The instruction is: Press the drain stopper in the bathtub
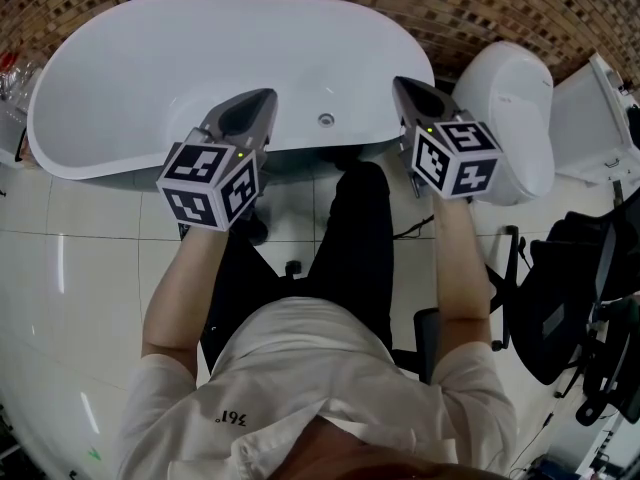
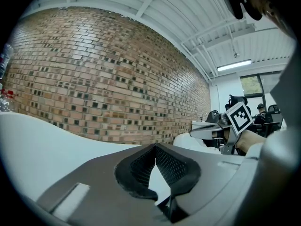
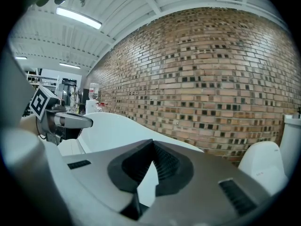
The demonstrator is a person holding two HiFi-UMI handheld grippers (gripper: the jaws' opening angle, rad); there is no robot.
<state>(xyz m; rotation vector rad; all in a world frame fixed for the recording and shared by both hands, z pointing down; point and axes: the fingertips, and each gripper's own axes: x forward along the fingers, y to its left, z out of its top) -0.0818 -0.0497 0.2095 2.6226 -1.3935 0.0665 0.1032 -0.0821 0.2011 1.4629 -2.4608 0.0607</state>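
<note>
The white oval bathtub (image 1: 120, 88) fills the top of the head view, and a small round metal drain stopper (image 1: 326, 120) sits low on its near inner side. My left gripper (image 1: 266, 96) hovers over the tub's near rim, left of the stopper, shut and holding nothing. My right gripper (image 1: 400, 83) hangs to the stopper's right, also shut and holding nothing. In the left gripper view the jaws (image 2: 155, 148) meet at their tips above the tub rim (image 2: 37, 140). The right gripper view shows its jaws (image 3: 151, 142) closed over the tub (image 3: 113, 126). Neither gripper touches the stopper.
A white toilet (image 1: 515, 118) stands right of the tub, with a black office chair (image 1: 570, 298) further right. A brick wall (image 1: 480, 8) runs behind the tub. Bottles (image 1: 10, 73) stand at the far left. The person's legs are on the white tiled floor (image 1: 80, 258).
</note>
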